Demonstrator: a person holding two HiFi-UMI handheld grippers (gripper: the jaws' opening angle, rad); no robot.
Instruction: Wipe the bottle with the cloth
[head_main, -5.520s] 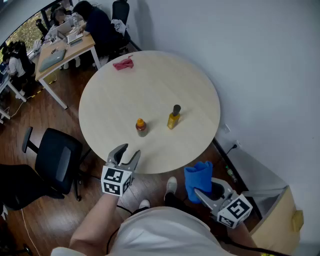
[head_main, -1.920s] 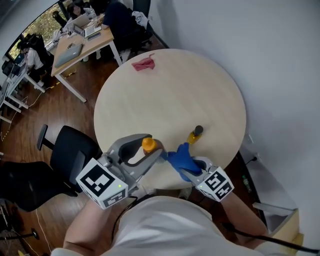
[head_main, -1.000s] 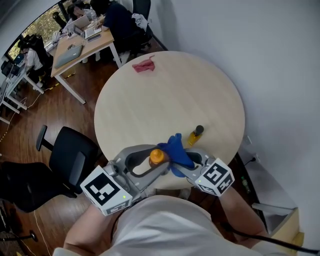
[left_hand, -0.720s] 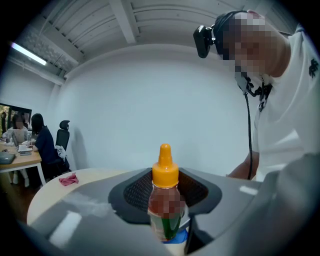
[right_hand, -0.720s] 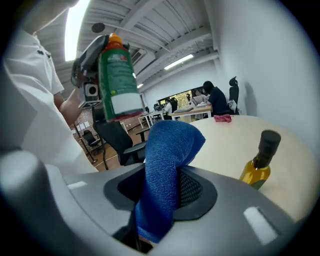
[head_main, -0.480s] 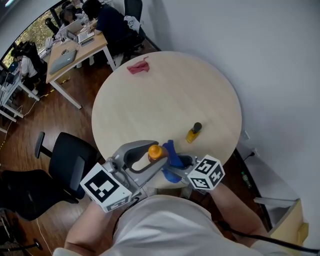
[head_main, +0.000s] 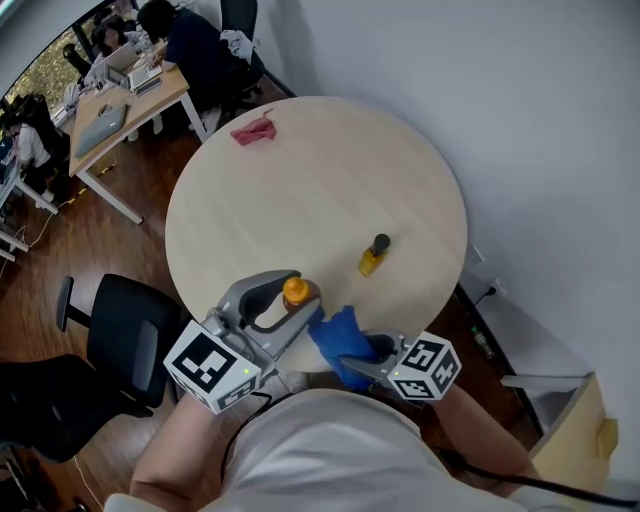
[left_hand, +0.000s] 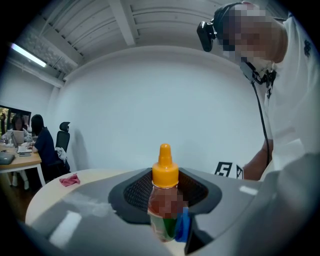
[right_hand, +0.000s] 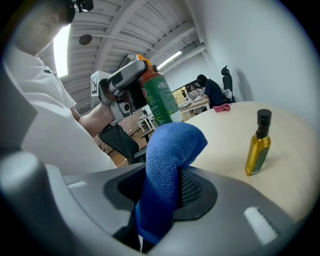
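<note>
Left gripper (head_main: 286, 304) is clamped on the sauce bottle (left_hand: 164, 199): orange nozzle cap, green label, body pinched between both jaws. In the head view the bottle is lifted off the round table (head_main: 300, 180), over its 6 o'clock edge. In the right gripper view it leans slightly.

Right gripper (head_main: 362, 356) is closed on the blue cloth (right_hand: 167, 170). The cloth is folded over and bulges out past the jaw tips. In the head view it sits at the bottle's 4 o'clock, just beside it. In the left gripper view a blue edge lies against the bottle's lower body at 4 o'clock.

The olive oil bottle (head_main: 374, 254), black cap, stands upright at 4 o'clock from table centre, apart from both grippers. A pink rag (head_main: 253, 130) lies near the rim at 11 o'clock. A black office chair (head_main: 118, 330) stands off the table at 8 o'clock.
</note>
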